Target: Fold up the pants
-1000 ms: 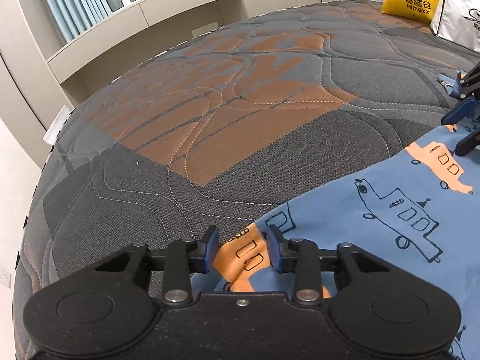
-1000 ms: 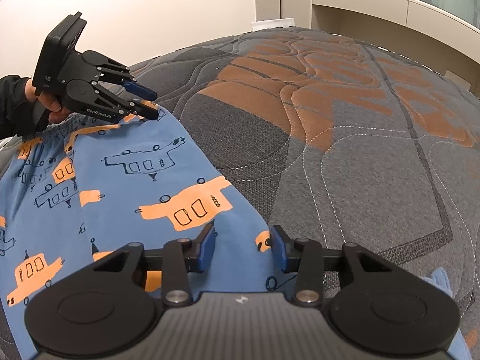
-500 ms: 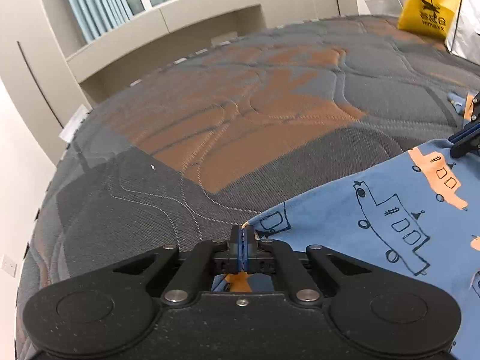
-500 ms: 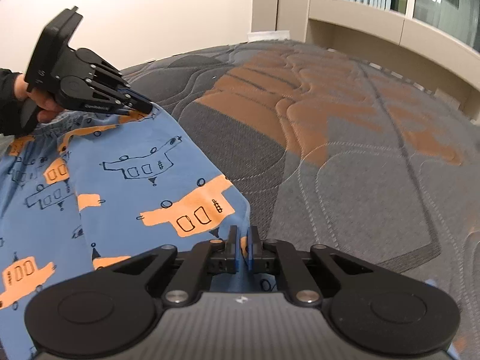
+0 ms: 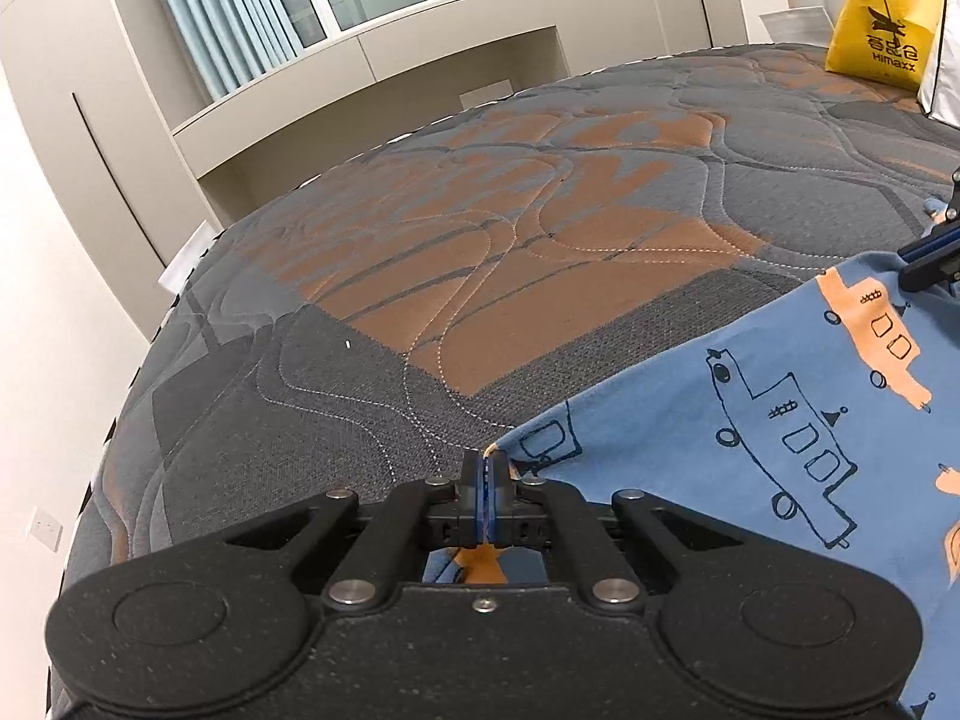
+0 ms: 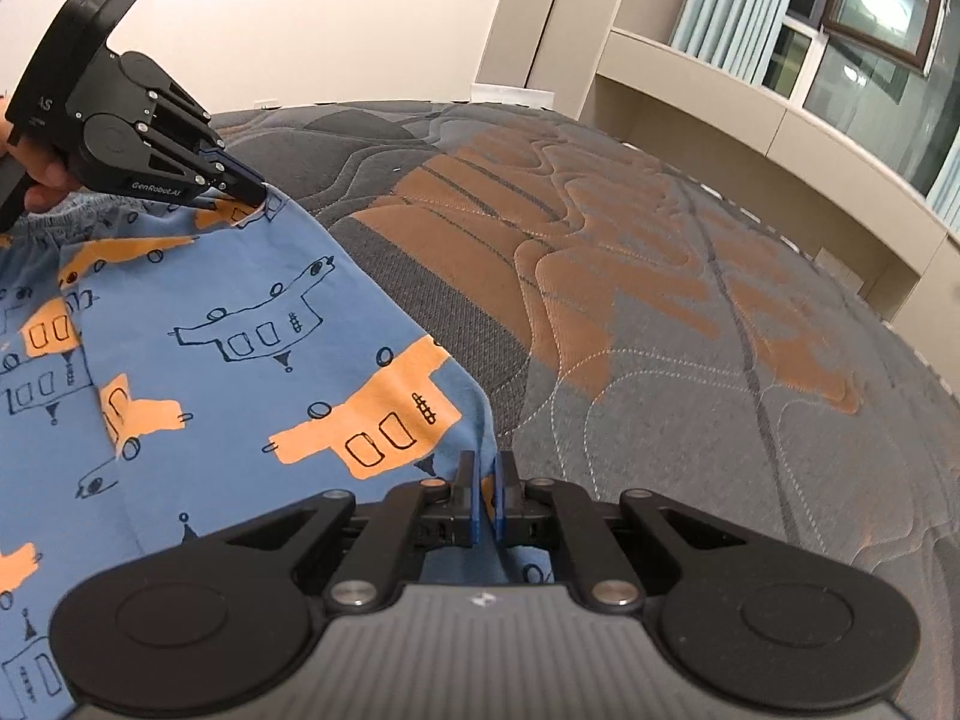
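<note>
Blue pants (image 5: 780, 414) printed with orange and outlined buses lie on a grey and orange quilted mattress (image 5: 480, 252). My left gripper (image 5: 485, 468) is shut on a corner of the pants near the waistband and lifts it off the mattress. It also shows in the right wrist view (image 6: 255, 192), pinching the cloth beside the elastic waistband. My right gripper (image 6: 487, 468) is shut on the pants' edge (image 6: 336, 360) further along the same side. Its fingertips (image 5: 927, 252) show at the right edge of the left wrist view, holding the cloth up.
A yellow bag (image 5: 882, 30) and a white bag (image 5: 948, 48) stand at the mattress's far end. Beige cabinets and a window ledge (image 5: 420, 42) run along the far side. The mattress edge (image 5: 120, 396) drops off at the left.
Both grippers went from open to shut on the pants' edge, then rose, lifting the cloth off the mattress and stretching it between them.
</note>
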The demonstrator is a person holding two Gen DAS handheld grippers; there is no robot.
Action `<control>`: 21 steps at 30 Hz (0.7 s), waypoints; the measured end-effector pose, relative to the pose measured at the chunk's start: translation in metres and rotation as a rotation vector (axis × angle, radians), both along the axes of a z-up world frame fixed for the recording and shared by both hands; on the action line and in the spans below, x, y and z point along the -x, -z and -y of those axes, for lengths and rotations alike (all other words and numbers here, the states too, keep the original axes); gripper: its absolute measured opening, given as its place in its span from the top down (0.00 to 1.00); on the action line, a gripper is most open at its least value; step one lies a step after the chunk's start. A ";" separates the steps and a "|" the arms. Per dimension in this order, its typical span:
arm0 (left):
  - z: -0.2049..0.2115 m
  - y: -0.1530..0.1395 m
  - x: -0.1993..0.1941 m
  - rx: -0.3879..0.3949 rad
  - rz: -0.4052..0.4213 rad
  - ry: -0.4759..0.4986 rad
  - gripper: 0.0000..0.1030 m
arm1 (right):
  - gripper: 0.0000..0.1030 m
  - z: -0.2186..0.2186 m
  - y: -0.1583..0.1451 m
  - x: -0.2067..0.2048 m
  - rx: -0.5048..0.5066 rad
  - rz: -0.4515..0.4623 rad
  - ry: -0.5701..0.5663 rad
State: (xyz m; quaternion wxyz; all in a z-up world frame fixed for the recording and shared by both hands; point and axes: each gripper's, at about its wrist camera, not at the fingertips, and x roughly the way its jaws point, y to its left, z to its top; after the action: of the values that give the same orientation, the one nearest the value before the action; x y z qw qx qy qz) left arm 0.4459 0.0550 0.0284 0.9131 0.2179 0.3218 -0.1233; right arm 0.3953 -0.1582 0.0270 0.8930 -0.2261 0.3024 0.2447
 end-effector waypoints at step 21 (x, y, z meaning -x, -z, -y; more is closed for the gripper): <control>-0.041 0.018 -0.046 0.114 -0.088 -0.218 1.00 | 0.94 -0.043 0.003 -0.067 -0.041 0.013 0.008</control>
State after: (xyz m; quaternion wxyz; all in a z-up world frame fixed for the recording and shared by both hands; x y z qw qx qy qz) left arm 0.4915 0.0957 0.0108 0.9171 0.1236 0.3757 -0.0507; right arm 0.4624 -0.1156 0.0244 0.9004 -0.2080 0.2926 0.2456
